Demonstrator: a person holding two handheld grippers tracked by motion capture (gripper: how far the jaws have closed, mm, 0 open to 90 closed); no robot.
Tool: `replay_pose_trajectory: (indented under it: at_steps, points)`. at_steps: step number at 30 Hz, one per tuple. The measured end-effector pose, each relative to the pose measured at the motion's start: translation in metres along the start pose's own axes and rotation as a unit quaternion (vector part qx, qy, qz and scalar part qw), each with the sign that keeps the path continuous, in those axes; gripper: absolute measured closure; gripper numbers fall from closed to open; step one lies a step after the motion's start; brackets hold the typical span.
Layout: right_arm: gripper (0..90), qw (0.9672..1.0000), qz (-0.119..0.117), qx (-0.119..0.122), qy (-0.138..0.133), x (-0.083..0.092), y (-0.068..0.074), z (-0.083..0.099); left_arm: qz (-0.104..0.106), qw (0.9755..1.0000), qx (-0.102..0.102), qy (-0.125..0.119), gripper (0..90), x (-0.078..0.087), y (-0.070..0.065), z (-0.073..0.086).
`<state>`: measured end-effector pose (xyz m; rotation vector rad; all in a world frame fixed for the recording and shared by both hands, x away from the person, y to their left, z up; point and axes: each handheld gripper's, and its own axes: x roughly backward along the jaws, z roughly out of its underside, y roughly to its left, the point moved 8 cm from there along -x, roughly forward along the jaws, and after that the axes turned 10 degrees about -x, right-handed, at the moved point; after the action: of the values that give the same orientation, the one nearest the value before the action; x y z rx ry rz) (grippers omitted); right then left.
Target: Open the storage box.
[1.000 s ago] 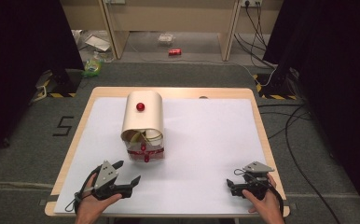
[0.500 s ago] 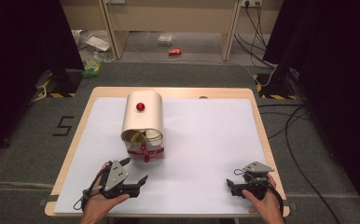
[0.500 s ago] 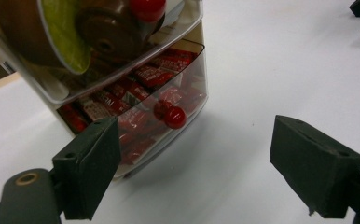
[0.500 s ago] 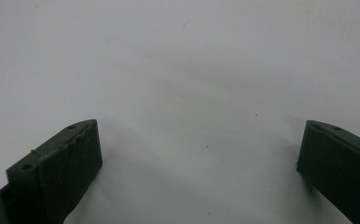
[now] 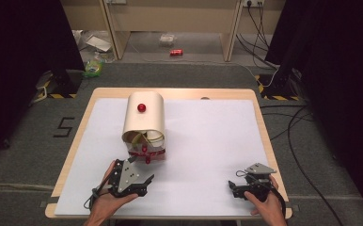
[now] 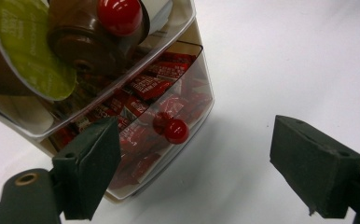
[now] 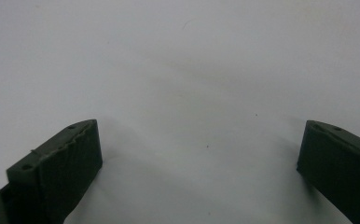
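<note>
The cream, round-topped storage box with clear plastic drawers point(image 5: 144, 123) stands left of centre on the white-covered tabletop point(image 5: 208, 141), its drawer fronts facing the bottom of the frame. In the left gripper view the lower clear drawer point(image 6: 169, 112) holds red wrapped sweets and carries a small red round knob point(image 6: 176, 130); the drawer above holds a green-lidded capsule point(image 6: 29, 51). The left gripper point(image 5: 139, 181) sits at lower left, just below the box, jaws wide apart and holding nothing. The right gripper point(image 5: 238, 188) rests at lower right, well apart from the box, jaws likewise wide and empty. Judgement: the approach to the lower drawer is in hand. The next move calls for centring the open jaws on the knob, closing, then pulling straight outward.
</note>
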<state>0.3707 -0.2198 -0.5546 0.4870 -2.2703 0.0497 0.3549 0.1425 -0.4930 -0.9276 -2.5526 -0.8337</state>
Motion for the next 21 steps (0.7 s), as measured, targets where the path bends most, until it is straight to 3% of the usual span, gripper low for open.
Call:
replay_pose_trajectory:
  at_steps: [13,21]
  points:
    - [0.2,1.0,0.0,0.001,-0.001,0.0,0.0,0.0,-0.02,0.9985,-0.049,0.019,16.0,-0.014,0.0,0.0]
    - [0.2,1.0,0.0,0.0,-0.001,0.0,0.0,0.0,-0.014,0.9986,-0.049,0.011,16.0,-0.019,-0.002,-0.003]
